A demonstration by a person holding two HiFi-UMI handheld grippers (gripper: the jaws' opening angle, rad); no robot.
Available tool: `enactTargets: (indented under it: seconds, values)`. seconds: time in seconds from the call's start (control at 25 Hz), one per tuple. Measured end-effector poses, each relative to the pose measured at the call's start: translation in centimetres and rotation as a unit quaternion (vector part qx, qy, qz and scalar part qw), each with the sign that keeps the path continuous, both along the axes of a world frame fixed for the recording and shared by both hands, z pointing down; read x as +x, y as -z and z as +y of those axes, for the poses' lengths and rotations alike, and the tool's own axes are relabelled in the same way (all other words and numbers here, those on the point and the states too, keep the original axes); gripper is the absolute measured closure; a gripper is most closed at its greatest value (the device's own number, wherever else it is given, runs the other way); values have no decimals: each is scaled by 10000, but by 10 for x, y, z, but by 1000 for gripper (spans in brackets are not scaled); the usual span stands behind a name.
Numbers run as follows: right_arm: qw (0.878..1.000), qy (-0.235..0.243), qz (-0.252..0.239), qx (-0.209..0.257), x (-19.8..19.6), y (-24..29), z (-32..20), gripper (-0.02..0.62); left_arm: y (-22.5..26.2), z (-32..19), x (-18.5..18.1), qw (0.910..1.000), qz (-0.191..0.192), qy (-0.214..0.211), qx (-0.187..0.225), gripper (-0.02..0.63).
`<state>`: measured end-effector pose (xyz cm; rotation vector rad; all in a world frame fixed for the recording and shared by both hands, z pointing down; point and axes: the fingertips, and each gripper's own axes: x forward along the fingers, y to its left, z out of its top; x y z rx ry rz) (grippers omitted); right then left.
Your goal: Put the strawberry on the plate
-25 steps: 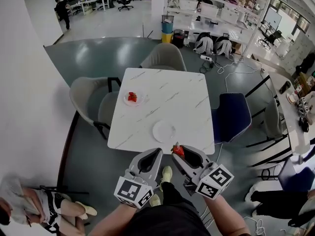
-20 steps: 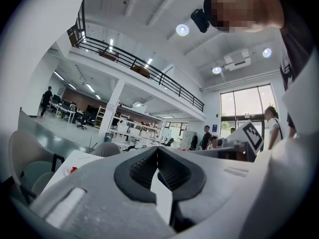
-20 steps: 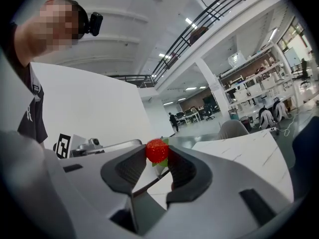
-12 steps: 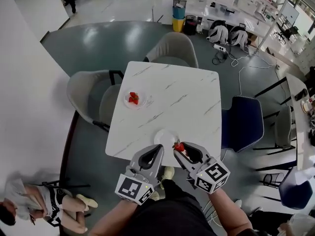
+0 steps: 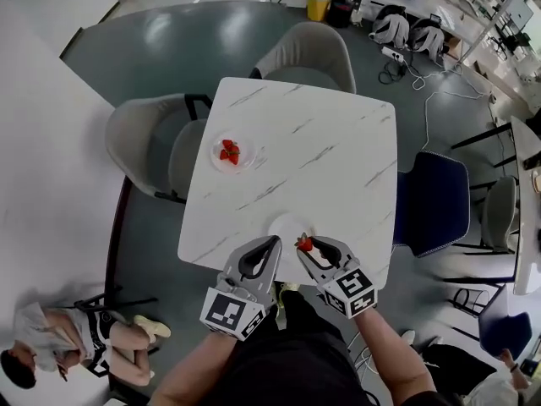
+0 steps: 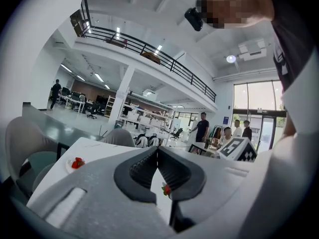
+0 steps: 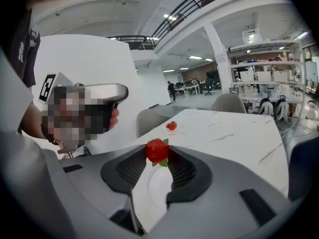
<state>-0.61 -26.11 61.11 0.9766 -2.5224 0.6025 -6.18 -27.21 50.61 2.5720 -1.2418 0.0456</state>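
Marble table (image 5: 321,142), strawberry (image 5: 303,243) pinched by right gripper (image 5: 305,245), plate (image 5: 286,223) partly hidden

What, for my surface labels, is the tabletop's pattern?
The tabletop is white marble-look with thin grey veins; the head view shows it best.

Above the empty plate (image 5: 286,224) the way is clear; the table (image 5: 330,134) around it is bare, the dish of strawberries (image 5: 229,152) well apart at the left edge. The closed left gripper (image 5: 270,244) crowds just beside the right gripper (image 5: 304,244), which clamps a strawberry (image 7: 157,151) at the plate's near rim
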Motion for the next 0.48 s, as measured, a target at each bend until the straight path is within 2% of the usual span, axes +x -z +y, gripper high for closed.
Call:
enactTargets:
  seconds: [0.24,0.48]
  values:
    - [9966,54,739,-362,-8,-67,-9,457,-40,-9,-3,9994,-139,-261,-178,597]
    - [9860,214,1533,-626,-14,-130,-11,457,-76,-18,-9,9986,-184,-404,-288,597]
